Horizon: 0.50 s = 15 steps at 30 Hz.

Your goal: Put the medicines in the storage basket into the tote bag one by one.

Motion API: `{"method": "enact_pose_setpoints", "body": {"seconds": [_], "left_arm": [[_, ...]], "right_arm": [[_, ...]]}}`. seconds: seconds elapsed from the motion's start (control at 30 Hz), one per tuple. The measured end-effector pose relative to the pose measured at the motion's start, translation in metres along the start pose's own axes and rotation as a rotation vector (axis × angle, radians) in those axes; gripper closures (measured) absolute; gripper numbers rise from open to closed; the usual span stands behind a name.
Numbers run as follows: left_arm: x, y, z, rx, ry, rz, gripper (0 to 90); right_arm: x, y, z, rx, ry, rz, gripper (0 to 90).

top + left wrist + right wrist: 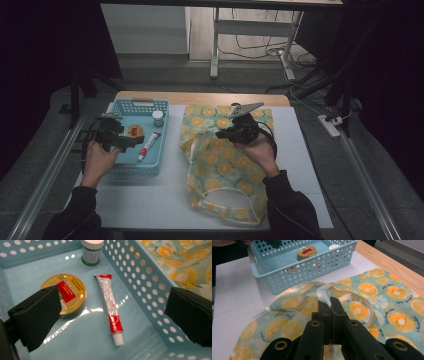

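Observation:
A light-blue perforated basket stands at the table's left. It holds a round yellow tin with a red label, a red-and-white tube and a small white-capped jar. My left gripper hovers open inside the basket, its jaws wide apart either side of the tube and touching nothing. An orange-slice print cloth bag lies in the middle of the table. My right gripper is shut on the bag's white strap near its rim, lifting that edge slightly.
The basket sits just beyond the bag's raised edge in the right gripper view. A white sheet covers the table, and a wooden strip runs along the far edge. Desk legs and cables stand on the floor beyond.

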<state>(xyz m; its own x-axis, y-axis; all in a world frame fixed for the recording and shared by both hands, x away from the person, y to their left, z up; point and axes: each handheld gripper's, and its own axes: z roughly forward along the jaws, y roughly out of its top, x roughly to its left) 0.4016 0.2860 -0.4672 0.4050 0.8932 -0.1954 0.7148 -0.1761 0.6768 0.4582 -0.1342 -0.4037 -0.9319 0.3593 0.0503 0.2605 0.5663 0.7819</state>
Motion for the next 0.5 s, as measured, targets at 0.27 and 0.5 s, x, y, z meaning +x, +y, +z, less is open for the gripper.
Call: {"method": "enact_pose_setpoints", "body": {"seconds": [0.27,0.5], "left_arm": [[0.016,0.01,0.012,0.031,0.043,-0.019,0.0],[0.029,0.015,0.025,0.048,0.032,-0.03,0.0]], "right_arm": [[0.0,0.0,0.001,0.004,0.002,-0.002,89.4],[0.0,0.0,0.001,0.0,0.001,-0.002,89.4]]}}
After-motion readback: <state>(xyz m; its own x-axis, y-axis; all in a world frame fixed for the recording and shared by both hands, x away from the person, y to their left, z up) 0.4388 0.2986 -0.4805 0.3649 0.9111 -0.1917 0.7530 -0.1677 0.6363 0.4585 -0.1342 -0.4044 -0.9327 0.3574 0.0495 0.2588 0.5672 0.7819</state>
